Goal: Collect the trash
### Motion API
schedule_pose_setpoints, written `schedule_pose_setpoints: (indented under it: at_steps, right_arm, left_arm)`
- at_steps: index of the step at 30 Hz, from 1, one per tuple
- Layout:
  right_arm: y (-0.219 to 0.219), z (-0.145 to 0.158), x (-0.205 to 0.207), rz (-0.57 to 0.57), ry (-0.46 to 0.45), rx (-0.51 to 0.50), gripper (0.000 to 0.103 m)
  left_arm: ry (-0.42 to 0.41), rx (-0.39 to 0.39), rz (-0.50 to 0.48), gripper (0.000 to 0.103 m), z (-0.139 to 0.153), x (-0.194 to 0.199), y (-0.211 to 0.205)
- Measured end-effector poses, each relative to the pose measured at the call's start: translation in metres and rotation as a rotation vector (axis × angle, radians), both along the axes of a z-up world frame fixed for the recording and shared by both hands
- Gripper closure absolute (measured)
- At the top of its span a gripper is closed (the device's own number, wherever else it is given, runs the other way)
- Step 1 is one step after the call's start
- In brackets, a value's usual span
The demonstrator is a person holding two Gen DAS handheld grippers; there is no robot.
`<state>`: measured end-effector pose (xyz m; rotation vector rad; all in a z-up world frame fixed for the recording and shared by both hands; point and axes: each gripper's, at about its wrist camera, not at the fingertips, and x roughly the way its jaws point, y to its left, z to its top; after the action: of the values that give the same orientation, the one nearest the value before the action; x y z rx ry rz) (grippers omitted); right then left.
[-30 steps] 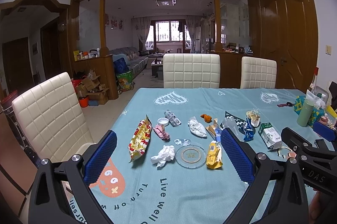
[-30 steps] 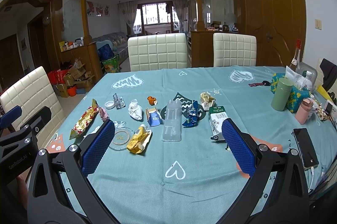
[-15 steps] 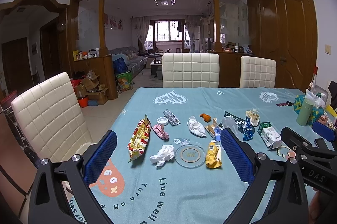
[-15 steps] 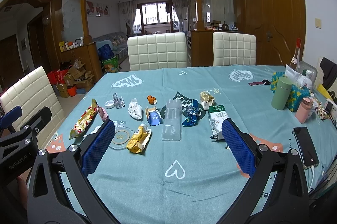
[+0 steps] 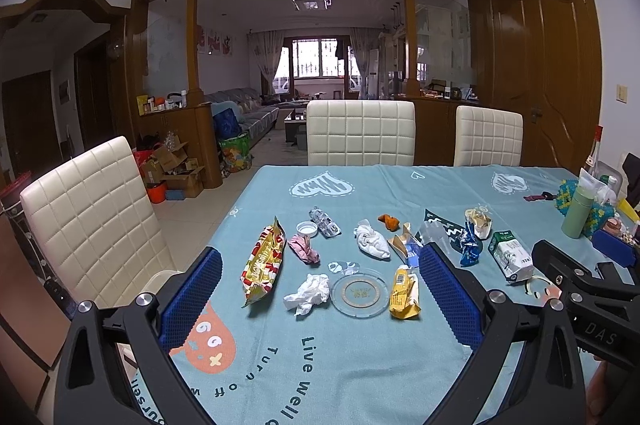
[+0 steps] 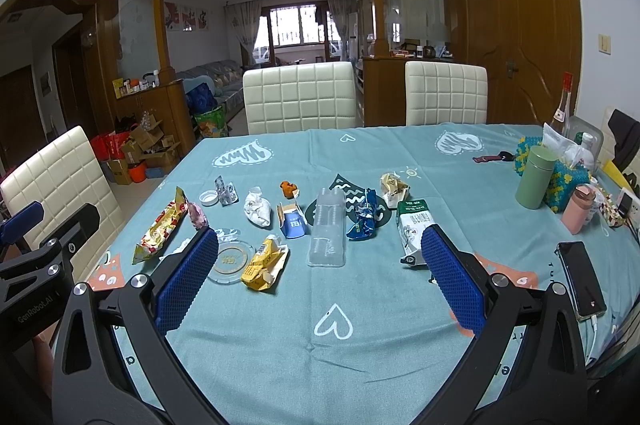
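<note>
1. The tablecloth (image 6: 460,193) is soft matt cloth.
2. The snack bag (image 5: 264,261) is shiny plastic.
3. The tissue (image 5: 308,293) is crumpled paper.
4. The door (image 6: 516,25) is glossy wood.
5. The bottle (image 6: 329,225) is clear plastic.

A teal-clothed table (image 6: 460,161) carries scattered trash around a clear glass dish (image 6: 231,259) (round, gold-centred): yellow wrapper (image 6: 264,262) just right, crumpled tissue (image 5: 307,293) just left, flattened bottle (image 6: 329,227) farther right.

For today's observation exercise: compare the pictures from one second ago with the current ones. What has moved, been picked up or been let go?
Nothing visibly changed. The left gripper and right gripper are open and empty as before, above the near edge of the table. The trash, such as the red-and-yellow snack wrapper and the clear plastic bottle, lies where it lay.
</note>
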<state>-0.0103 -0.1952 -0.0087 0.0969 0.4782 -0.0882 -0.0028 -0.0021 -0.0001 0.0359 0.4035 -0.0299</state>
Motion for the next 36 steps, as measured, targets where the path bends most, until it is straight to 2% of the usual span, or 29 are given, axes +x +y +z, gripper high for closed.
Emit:
schedule_pose_setpoints:
  at_steps: [36]
  right_arm:
    - [-0.0016, -0.0022, 0.0018, 0.0, 0.005, 0.003, 0.003]
  left_arm:
    - [0.013, 0.003, -0.004, 0.007, -0.0034, 0.0029, -0.001]
